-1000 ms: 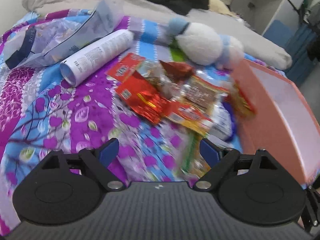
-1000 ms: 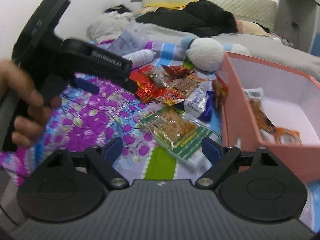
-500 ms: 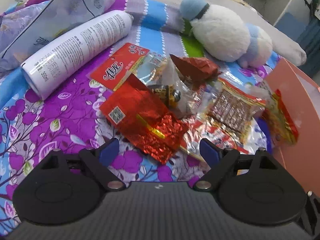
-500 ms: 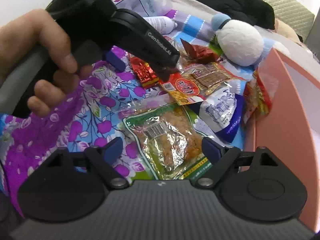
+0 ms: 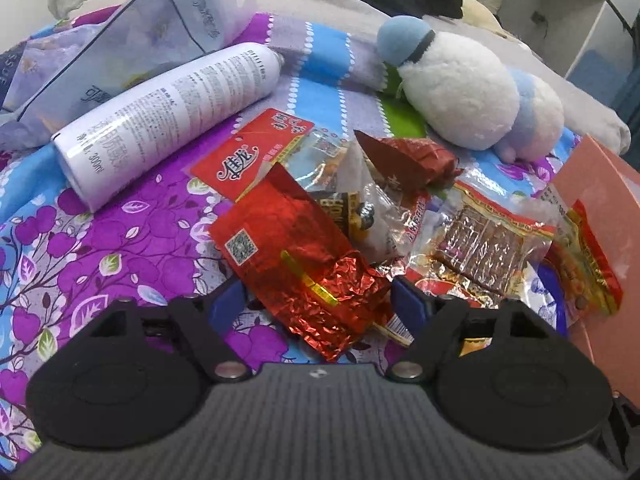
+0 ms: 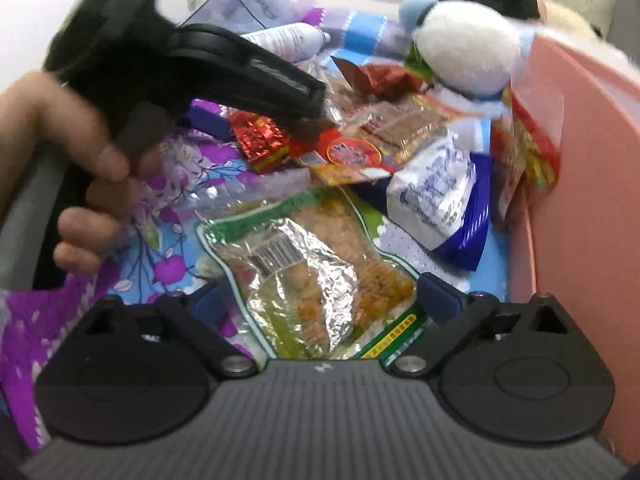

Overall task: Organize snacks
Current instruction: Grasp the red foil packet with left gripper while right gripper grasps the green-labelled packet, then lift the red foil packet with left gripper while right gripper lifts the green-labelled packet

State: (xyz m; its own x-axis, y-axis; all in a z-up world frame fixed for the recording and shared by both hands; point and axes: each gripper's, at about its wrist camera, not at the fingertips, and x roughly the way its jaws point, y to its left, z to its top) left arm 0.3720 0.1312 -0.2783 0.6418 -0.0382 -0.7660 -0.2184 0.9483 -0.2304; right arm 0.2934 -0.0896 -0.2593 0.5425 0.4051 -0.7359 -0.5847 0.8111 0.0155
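Snacks remain heaped on the bed beside the pink box (image 5: 596, 200), so sorting looks barely begun. Left gripper (image 5: 316, 300) closing, fingers flanking the red foil packet (image 5: 296, 260); right gripper (image 6: 320, 292) opening, fingers straddling the green-edged packet (image 6: 312, 264), neither gripped.

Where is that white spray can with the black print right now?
In the left wrist view the white spray can lies on its side at upper left on the purple floral bedspread, between a pale lavender plastic bag and the red snack packets.
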